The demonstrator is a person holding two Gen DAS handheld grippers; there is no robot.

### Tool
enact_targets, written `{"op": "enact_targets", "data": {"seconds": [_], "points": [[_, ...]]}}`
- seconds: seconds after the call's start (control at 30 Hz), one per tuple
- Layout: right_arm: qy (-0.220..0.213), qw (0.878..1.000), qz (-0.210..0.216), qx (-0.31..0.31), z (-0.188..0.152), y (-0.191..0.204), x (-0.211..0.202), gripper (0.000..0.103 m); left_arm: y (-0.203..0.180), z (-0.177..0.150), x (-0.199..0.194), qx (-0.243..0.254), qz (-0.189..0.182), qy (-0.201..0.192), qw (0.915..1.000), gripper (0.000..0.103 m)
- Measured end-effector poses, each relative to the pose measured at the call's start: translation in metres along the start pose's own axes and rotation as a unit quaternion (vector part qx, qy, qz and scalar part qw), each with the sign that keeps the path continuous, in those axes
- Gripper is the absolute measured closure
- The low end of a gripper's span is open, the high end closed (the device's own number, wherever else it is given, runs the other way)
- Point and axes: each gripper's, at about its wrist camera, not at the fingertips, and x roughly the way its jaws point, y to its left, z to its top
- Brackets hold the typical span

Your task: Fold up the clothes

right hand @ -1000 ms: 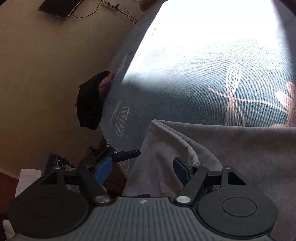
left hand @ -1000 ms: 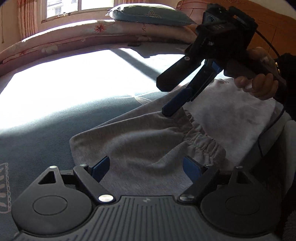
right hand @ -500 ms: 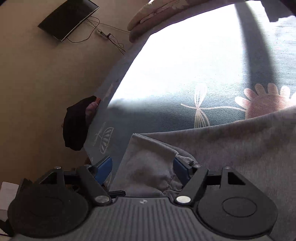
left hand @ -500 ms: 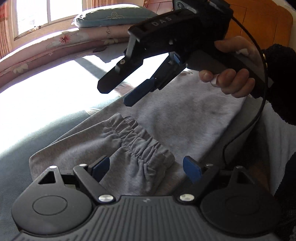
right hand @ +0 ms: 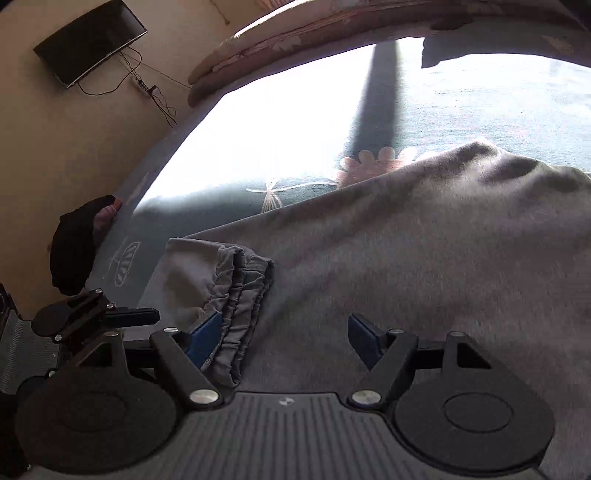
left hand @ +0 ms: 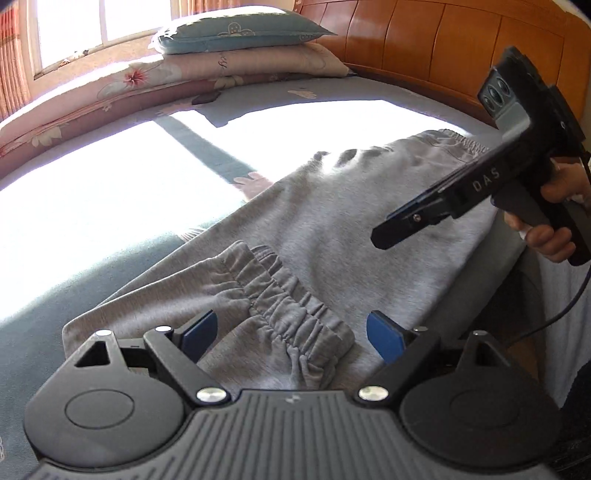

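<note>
A pair of grey sweatpants (left hand: 332, 221) lies spread across a blue-grey bedspread (left hand: 92, 280) printed with pale flowers and dragonflies. The pants run from the near left of the bed toward the far right, where the gathered waistband (left hand: 454, 140) rests close to a wooden headboard (left hand: 424, 48). At the near end, the elastic ankle cuffs (left hand: 291, 306) sit bunched and folded back on top of the leg fabric. The left gripper (left hand: 291, 338) hovers directly over those cuffs with its blue-padded jaws spread wide, one pad on each side of the bunched fabric and neither pressing on it. The right gripper (left hand: 388, 236) appears in the left wrist view at the right, held in a person's hand (left hand: 554, 221) and angled down over the middle of the pants; there it shows side on, so the gap between its fingers cannot be read. Its own camera shows its jaws (right hand: 284, 338) standing wide apart above the grey cloth, the left pad (right hand: 205, 338) just beside the stacked cuffs (right hand: 240, 295) and nothing gripped. Strong sunlight falls in a bright patch across the far half of the bed. A teal pillow (left hand: 236, 31) sits on a folded floral quilt (left hand: 147, 85) beneath a window (left hand: 103, 22) at the far side. In the right wrist view a dark television (right hand: 90, 42) hangs on a beige wall at the far left.
</note>
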Motion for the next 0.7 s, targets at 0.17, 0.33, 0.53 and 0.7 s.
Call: {"op": "enact_targets", "data": {"seconds": [0.17, 0.33, 0.53, 0.7], "points": [[-0.017, 0.994, -0.086, -0.064, -0.033, 0.007, -0.004, 0.024, 0.018, 0.002, 0.05, -0.057, 0.014, 0.039, 0.9975, 0.015], [-0.011, 0.993, -0.103, -0.065, -0.052, -0.004, -0.007, 0.024, 0.012, 0.007, 0.041, -0.067, 0.032, 0.037, 0.9965, 0.014], [-0.082, 0.987, -0.121, -0.068, -0.05, -0.018, -0.036, 0.022, -0.013, 0.019, 0.02, -0.024, 0.061, 0.028, 0.9974, 0.013], [-0.083, 0.978, -0.182, -0.065, -0.059, -0.042, -0.031, 0.022, -0.039, 0.031, 0.03, -0.004, 0.08, 0.038, 0.996, 0.013]]}}
